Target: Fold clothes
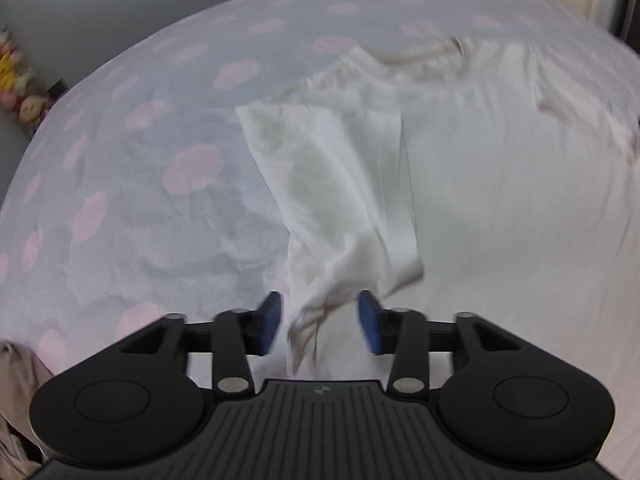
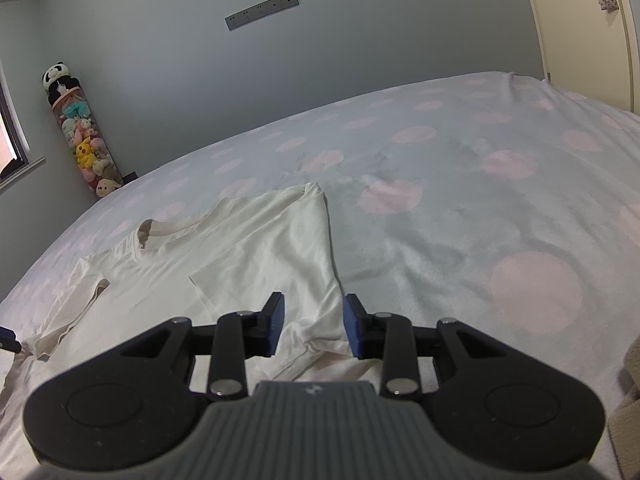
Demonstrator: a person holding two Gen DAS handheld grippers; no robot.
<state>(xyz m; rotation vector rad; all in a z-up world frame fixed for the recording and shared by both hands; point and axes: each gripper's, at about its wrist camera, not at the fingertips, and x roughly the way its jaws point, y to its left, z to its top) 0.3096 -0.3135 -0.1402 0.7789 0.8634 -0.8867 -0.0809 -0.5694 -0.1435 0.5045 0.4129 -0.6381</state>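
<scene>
A white T-shirt lies spread on the bed, collar at the far end. Its left side and sleeve are folded inward over the body. My left gripper is open just above the near end of that fold; a bunched ridge of cloth runs between the blue pads with gaps on both sides. In the right wrist view the T-shirt has its right side folded in too, collar to the left. My right gripper stands open over the fold's near corner, cloth lying between its pads.
The bedsheet is pale with pink dots and reaches far to the right. A tall clear tube of plush toys stands by the grey wall. Beige fabric sits at the bed's near left edge, brownish fabric at the right.
</scene>
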